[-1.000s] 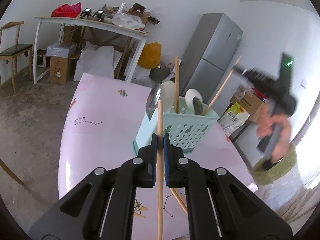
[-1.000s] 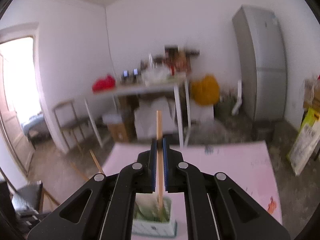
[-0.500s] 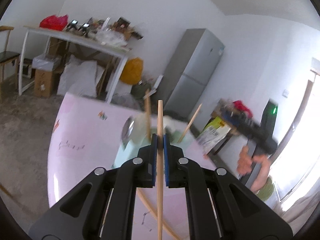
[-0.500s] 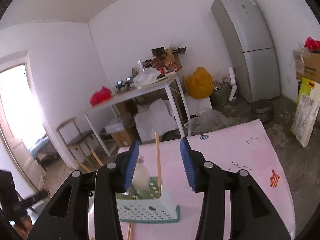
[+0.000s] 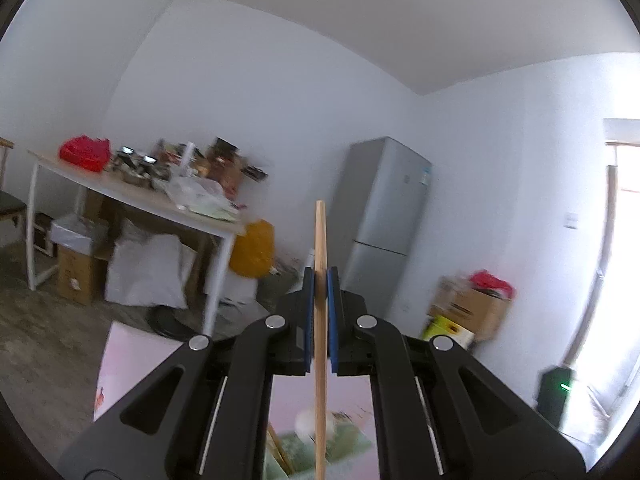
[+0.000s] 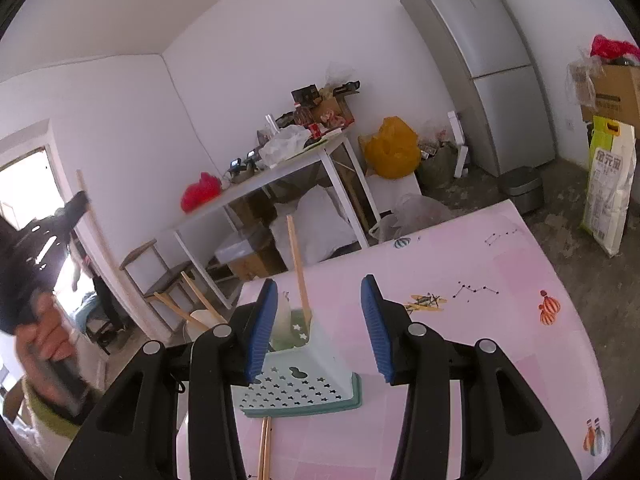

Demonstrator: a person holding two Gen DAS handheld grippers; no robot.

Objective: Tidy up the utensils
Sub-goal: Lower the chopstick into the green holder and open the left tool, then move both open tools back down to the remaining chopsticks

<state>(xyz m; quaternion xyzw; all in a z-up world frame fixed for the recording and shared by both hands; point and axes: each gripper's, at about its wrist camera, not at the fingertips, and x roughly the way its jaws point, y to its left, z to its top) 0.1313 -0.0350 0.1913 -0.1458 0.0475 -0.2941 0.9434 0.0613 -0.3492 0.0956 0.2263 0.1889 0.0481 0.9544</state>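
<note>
My left gripper is shut on a wooden chopstick held upright, its lower end over the blurred mint-green utensil holder. In the right wrist view my right gripper is open and empty just above the mint-green holder, which stands on the pink table. A chopstick stands tilted in the holder beside white utensils. Two more chopsticks lie on the table in front of the holder. The left gripper with its chopstick shows at the far left.
A white worktable with clutter, a grey fridge, an orange bag, boxes and a chair stand beyond the pink table. A rice bag leans at the right.
My right gripper let go of its chopstick, which now stands in the holder, and opened wide. My left gripper rose and tilted up with its chopstick over the holder.
</note>
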